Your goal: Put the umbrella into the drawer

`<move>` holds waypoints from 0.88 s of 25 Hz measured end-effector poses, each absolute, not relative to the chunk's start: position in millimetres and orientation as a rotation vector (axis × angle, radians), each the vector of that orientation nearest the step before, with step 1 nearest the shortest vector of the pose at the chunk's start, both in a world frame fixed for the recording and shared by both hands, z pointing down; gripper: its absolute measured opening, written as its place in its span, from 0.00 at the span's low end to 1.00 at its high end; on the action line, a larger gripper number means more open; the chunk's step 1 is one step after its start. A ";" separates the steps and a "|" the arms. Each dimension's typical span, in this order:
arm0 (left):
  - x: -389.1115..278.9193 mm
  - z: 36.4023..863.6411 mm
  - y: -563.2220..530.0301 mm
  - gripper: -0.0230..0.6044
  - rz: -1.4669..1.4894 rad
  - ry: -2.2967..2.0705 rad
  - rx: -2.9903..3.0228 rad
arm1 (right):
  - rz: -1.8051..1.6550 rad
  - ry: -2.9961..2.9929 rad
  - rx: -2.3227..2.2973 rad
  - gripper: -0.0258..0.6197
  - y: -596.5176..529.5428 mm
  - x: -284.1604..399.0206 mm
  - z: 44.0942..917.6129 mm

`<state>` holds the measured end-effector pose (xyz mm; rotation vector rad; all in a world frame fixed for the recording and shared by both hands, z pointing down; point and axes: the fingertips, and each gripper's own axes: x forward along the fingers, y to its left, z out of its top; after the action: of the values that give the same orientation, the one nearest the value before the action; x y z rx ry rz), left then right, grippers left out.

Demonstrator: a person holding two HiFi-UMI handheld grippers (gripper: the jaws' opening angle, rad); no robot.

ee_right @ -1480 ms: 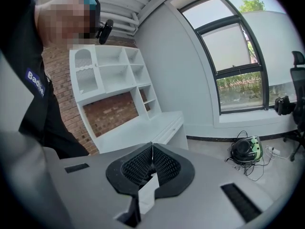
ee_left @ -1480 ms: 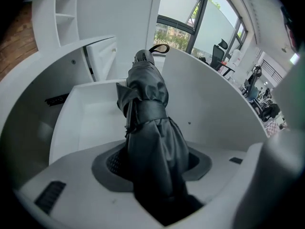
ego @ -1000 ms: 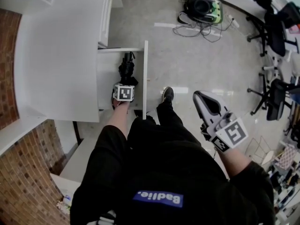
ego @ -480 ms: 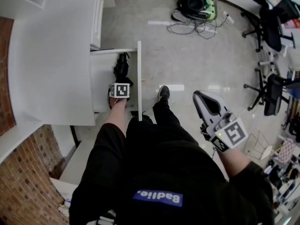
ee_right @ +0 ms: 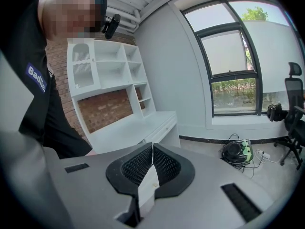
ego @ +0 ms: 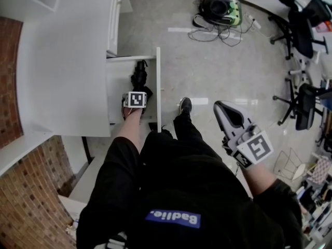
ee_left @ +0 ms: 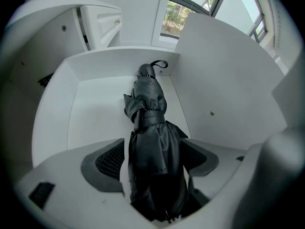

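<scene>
The folded black umbrella lies lengthwise in the open white drawer, its strap end towards the drawer's back wall. My left gripper points steeply down over its near end. Its jaws are opening, and the umbrella sits between them with a gap showing at the left pad. In the head view the umbrella shows beyond the left gripper, inside the drawer, whose front panel stands out from the desk. My right gripper hangs over the floor at the right, shut and empty; its pads meet.
The white desk top overhangs the drawer on the left, with a brick wall beside it. The person's shoe stands just right of the drawer front. Cables and a device lie on the floor farther off; office chairs stand at the right.
The head view has shifted slightly. The left gripper stays over the drawer with the umbrella beneath it, and the right gripper keeps its place.
</scene>
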<state>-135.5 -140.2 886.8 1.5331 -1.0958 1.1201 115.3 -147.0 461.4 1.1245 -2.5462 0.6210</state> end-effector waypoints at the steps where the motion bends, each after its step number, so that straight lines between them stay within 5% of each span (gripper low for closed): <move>1: -138.5 881.4 -139.6 0.62 1.116 -1.107 1.532 | 0.617 -2.556 1.117 0.09 -145.6 113.2 459.4; 22: -132.5 702.5 -154.0 0.38 0.839 -1.276 1.946 | 0.498 -2.664 1.148 0.09 -136.6 100.6 429.1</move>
<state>-132.5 -154.0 702.5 1.9456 -1.2757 0.8388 100.6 -136.6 429.1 1.1482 -2.6643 0.4977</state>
